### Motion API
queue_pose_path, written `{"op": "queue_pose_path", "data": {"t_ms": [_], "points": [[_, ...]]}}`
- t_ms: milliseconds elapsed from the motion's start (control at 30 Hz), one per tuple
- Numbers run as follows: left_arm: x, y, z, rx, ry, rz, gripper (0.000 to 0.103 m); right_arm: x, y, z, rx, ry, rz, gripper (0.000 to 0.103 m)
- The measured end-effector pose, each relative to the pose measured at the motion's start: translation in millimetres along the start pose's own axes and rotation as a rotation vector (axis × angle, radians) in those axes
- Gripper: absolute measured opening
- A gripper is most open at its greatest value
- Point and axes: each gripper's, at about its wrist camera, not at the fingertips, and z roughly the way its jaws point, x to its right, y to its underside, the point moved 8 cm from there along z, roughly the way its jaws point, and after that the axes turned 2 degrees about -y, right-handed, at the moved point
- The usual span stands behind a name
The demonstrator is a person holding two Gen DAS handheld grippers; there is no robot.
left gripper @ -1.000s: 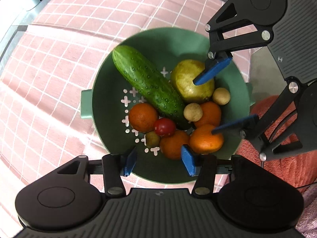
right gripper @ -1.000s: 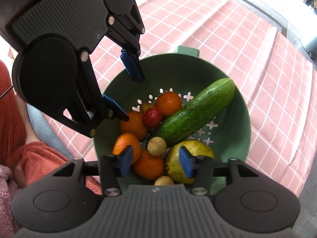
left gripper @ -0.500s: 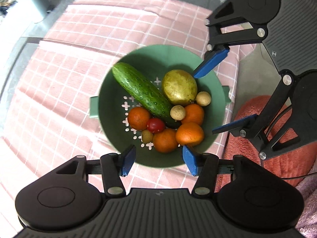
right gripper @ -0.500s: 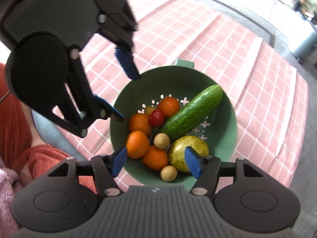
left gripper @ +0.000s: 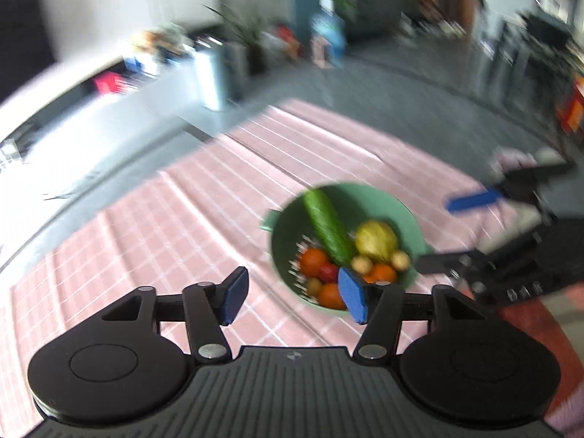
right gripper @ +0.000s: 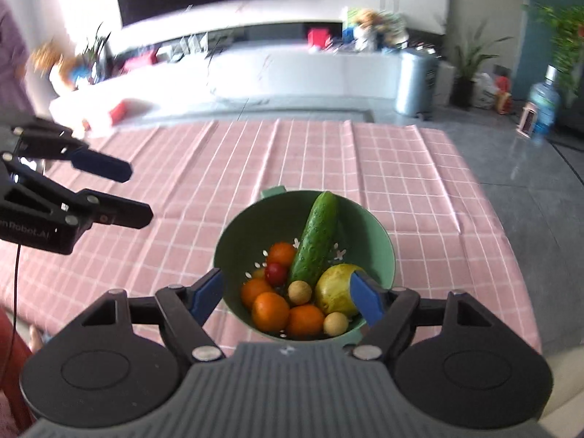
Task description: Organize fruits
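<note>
A green colander [right gripper: 379, 244] stands on the pink checked tablecloth [right gripper: 401, 182] near its front edge. It holds a cucumber [right gripper: 315, 237], a yellow-green pear [right gripper: 337, 288], several oranges [right gripper: 270, 310], a red tomato [right gripper: 275, 272] and small tan round fruits [right gripper: 299, 292]. My right gripper [right gripper: 288, 297] is open and empty, above and short of the colander. My left gripper [left gripper: 292, 299] is open and empty, off the colander's [left gripper: 401, 211] left side; it shows at the left of the right wrist view [right gripper: 109, 189].
The tablecloth [left gripper: 164, 226] stretches wide to the left and behind the colander. Beyond the table are a grey floor, a white low cabinet [right gripper: 292, 69], a metal bin [right gripper: 416, 84], potted plants and a water bottle [right gripper: 544, 106].
Both grippers have lifted up and drawn back from just over the colander and tilted toward level, so the room now shows. The fruits have not moved.
</note>
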Motion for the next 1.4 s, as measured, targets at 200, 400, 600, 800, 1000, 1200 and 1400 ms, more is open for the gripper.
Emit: {"op": "queue_pose_path", "data": {"t_ms": [200, 400, 600, 800, 1000, 1200, 1400], "points": [[-1, 23, -22, 0.162, -0.146, -0.111, 0.083, -19, 31, -26, 0.173, 0.107, 0.07, 0.076], [7, 35, -29, 0.256, -0.309, -0.095, 0.088, -30, 57, -32, 0.267, 0.136, 0.117, 0.077], [12, 56, -15, 0.199, -0.305, -0.165, 0.088, -36, 75, -15, 0.242, 0.148, 0.089, 0.077], [11, 78, -8, 0.112, -0.288, -0.19, 0.088, -34, 84, -8, 0.228, 0.131, 0.107, 0.077], [13, 88, -10, 0.096, -0.275, -0.205, 0.088, -34, 86, -2, 0.213, 0.112, 0.111, 0.077], [15, 87, -7, 0.088, -0.27, -0.205, 0.088, -34, 86, 3, 0.208, 0.105, 0.112, 0.076], [15, 87, -7, 0.087, -0.268, -0.206, 0.088, -34, 86, 3, 0.206, 0.101, 0.108, 0.077]]}}
